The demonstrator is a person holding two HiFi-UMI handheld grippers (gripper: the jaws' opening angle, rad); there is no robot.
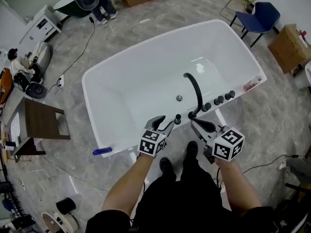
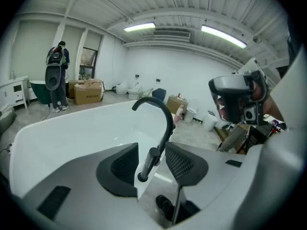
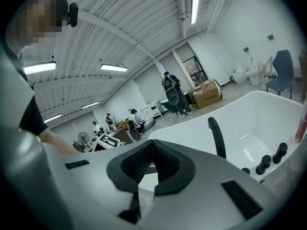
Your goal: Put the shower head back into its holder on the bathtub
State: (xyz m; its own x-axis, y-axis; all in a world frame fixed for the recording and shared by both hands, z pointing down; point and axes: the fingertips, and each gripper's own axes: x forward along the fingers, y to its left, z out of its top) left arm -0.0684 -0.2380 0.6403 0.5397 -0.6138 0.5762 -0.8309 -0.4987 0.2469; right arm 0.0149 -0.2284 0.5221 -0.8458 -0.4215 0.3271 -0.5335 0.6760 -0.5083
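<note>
In the head view, the white bathtub [image 1: 102, 89] carries a black arched faucet [image 1: 195, 90] and black knobs [image 1: 218, 100] on its near rim. The black shower head [image 1: 178, 119] stands on that rim left of the faucet. My left gripper [image 1: 165, 122] hovers just short of it, jaws open. In the left gripper view, the shower head [image 2: 147, 164] stands slightly tilted beyond the gap of the left gripper [image 2: 151, 147], with neither pad touching it. My right gripper [image 1: 194, 122] is near the faucet base. In the right gripper view, the right gripper [image 3: 152, 145] is shut and empty.
A blue object [image 1: 102, 151] lies on the tub's near left rim and a pink bottle [image 1: 250, 84] on its right corner. A wooden table [image 1: 43, 125] stands left, a blue chair [image 1: 263, 15] and cardboard box [image 1: 289, 45] far right. My shoes [image 1: 166, 164] are by the tub.
</note>
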